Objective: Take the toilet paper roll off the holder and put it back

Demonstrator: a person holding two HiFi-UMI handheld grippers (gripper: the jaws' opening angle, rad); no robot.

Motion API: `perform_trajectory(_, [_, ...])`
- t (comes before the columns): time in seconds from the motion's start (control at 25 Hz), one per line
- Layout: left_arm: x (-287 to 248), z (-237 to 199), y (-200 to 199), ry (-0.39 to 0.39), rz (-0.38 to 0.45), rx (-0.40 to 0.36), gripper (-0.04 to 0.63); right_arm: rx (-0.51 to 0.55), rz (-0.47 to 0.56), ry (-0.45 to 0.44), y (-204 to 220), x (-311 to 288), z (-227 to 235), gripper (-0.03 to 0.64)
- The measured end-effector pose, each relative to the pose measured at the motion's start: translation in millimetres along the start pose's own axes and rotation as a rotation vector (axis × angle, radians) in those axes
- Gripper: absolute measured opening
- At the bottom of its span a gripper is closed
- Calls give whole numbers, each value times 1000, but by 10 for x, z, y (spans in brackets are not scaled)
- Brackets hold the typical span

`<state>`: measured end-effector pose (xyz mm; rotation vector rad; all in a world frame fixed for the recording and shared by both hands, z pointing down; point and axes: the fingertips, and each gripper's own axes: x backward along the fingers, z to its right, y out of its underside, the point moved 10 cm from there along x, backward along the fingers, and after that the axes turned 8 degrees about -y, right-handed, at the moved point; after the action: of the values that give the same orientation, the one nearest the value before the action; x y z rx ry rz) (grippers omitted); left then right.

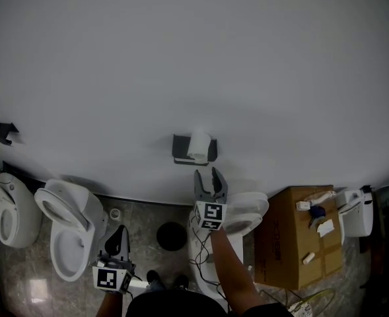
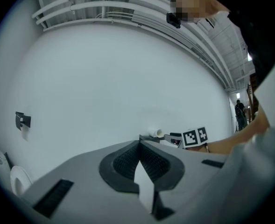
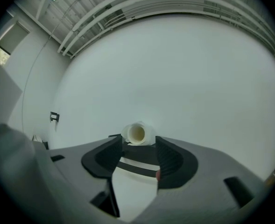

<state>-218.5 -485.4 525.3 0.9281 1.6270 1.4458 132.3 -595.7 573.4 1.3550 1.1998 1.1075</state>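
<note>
A white toilet paper roll sits on a dark holder fixed to the white wall. My right gripper points at it from just below, open, with nothing between its fingers. In the right gripper view the roll shows end-on straight ahead, just beyond the tips of my right gripper, above the dark holder. My left gripper hangs low at the left, away from the roll. The left gripper view shows my left gripper with its tips together, and the roll far off.
Two white toilets stand at the left and another toilet is under my right arm. A cardboard box with small items is at the right. A black round object lies on the floor. A second dark holder hangs at far left.
</note>
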Motion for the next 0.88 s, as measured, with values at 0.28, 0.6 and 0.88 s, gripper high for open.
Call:
perform_trajectory(0.28, [11,76,-5,10,-2,-26,3,-23,-1,0,-88,427,-55,198])
perform_trajectory(0.6, [24,168,-58,26,19,-19,3,29,-13,-48,-275,975,-97,113])
perform_trajectory(0.88, [79,250,-81,33,29,-27,3,35,24,-7,-463,1440,37,67])
